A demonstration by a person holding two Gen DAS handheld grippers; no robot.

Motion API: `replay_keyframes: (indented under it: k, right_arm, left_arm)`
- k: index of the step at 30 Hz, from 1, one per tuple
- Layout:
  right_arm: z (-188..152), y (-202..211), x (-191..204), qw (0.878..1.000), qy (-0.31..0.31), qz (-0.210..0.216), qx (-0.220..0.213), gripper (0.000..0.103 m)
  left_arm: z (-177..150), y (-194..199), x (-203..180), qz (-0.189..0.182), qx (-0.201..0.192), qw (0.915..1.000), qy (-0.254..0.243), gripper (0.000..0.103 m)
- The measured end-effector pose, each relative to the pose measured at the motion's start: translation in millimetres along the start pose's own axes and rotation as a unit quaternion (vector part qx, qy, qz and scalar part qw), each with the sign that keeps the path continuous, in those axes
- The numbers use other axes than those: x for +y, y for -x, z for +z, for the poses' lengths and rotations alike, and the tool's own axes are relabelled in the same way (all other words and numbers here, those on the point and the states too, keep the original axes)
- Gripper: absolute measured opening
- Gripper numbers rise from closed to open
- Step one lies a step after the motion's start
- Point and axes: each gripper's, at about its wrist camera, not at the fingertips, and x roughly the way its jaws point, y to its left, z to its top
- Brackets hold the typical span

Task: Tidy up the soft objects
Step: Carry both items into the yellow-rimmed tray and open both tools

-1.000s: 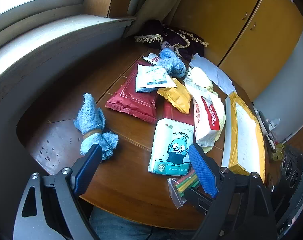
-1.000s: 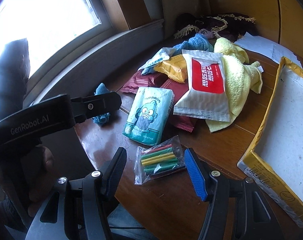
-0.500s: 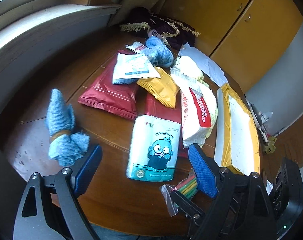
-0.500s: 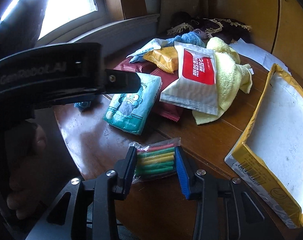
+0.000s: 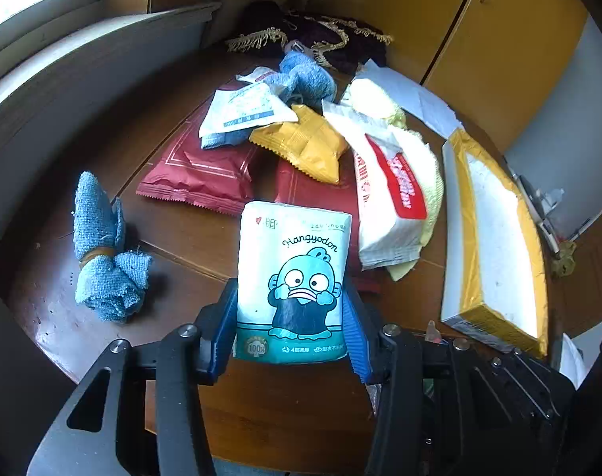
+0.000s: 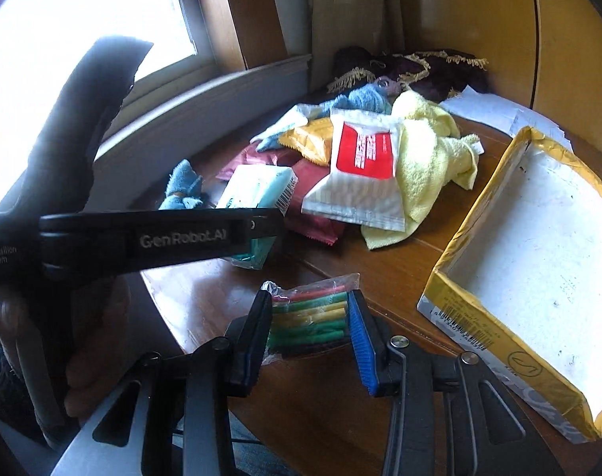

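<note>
My left gripper (image 5: 289, 301) is shut on a white and teal tissue pack (image 5: 293, 273) with a cartoon fish, its blue pads pressed against both sides. The right wrist view shows that pack (image 6: 257, 192) tilted, behind the left gripper's black body (image 6: 162, 238). My right gripper (image 6: 309, 315) is shut on a clear bag of coloured sticks (image 6: 308, 317) at the near edge of the round wooden table (image 6: 380, 273). A blue cloth (image 5: 102, 254) tied with a band lies to the left. A yellow towel (image 6: 431, 150) lies under a red and white wipes pack (image 6: 360, 166).
Red packets (image 5: 197, 174), a yellow packet (image 5: 304, 146), a white sachet (image 5: 241, 111) and another blue cloth (image 5: 304, 77) are heaped mid-table. An open yellow box (image 6: 539, 238) stands at the right. A dark fringed cloth (image 5: 312, 31) lies at the back, and yellow cabinets (image 5: 479, 39) stand behind.
My left gripper moved forward and shut on the tissue pack, which now sits tilted. The right gripper closed on the bag of sticks half a second ago and still holds it.
</note>
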Motion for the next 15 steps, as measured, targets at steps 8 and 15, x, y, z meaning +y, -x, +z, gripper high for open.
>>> replay_keyframes:
  k: [8, 15]
  right_arm:
    - [11.5, 54.5, -35.4, 0.994, -0.062, 0.0, -0.086, 0.04]
    - [19.4, 79.6, -104.4, 0.977, -0.166, -0.081, -0.112, 0.04]
  left_arm:
    - [19.7, 29.1, -20.6, -0.088, -0.031, 0.9951, 0.032, 0.046]
    - [40.4, 22.0, -78.0, -0.156, -0.016, 0.9876, -0.007, 0.046]
